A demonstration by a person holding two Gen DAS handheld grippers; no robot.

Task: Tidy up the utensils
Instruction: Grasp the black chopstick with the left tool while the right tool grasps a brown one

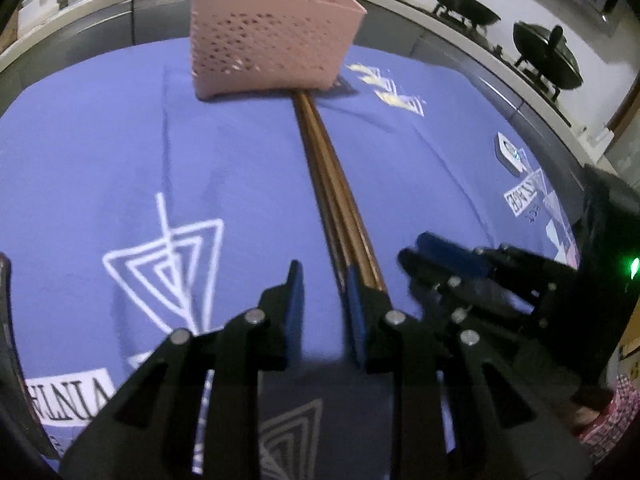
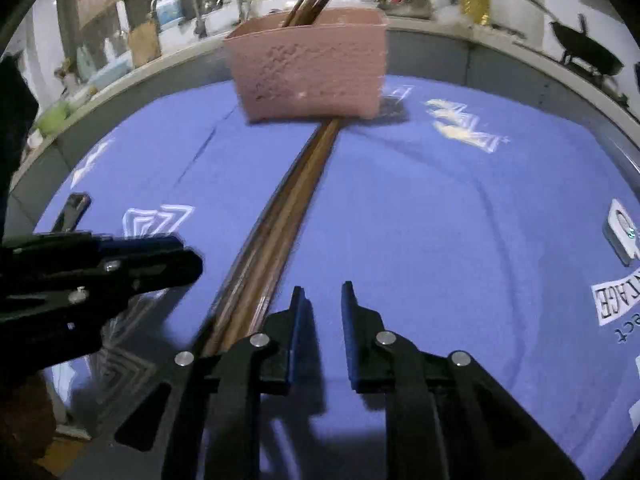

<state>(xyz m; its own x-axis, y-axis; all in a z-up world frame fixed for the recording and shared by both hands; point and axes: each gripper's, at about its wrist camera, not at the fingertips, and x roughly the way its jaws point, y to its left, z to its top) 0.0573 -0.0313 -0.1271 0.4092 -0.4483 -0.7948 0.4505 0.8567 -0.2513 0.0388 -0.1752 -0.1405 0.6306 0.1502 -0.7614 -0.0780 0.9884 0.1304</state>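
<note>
Straight ahead of both tools, a bundle of brown chopsticks (image 1: 336, 184) lies flat on the blue printed cloth (image 1: 100, 152), running lengthwise away from the fingertips to the base of a pink perforated holder (image 1: 272, 40) standing at the far end. More chopsticks stand inside that holder, leaning. In the left wrist view the near end of the bundle sits just beside the right-hand finger of the left gripper (image 1: 322, 280), outside the gap, touching or nearly touching its outer edge; hard to tell which. Left gripper fingers are spread apart with nothing between them, only cloth showing in the gap. It points forward along the bundle, low over the cloth. In the right wrist view the bundle passes just left of the right gripper (image 2: 320, 296), near its left finger, again outside the gap. Right gripper fingers are parted, gap empty, cloth below. It also points toward the holder, low and roughly parallel to the bundle. The two tools sit side by side with the chopsticks between them. A small white tag-like object (image 1: 510, 152) lies on the cloth off to the right of both tools. Dark woks (image 1: 464, 4) sit on a stove beyond, far right.
</note>
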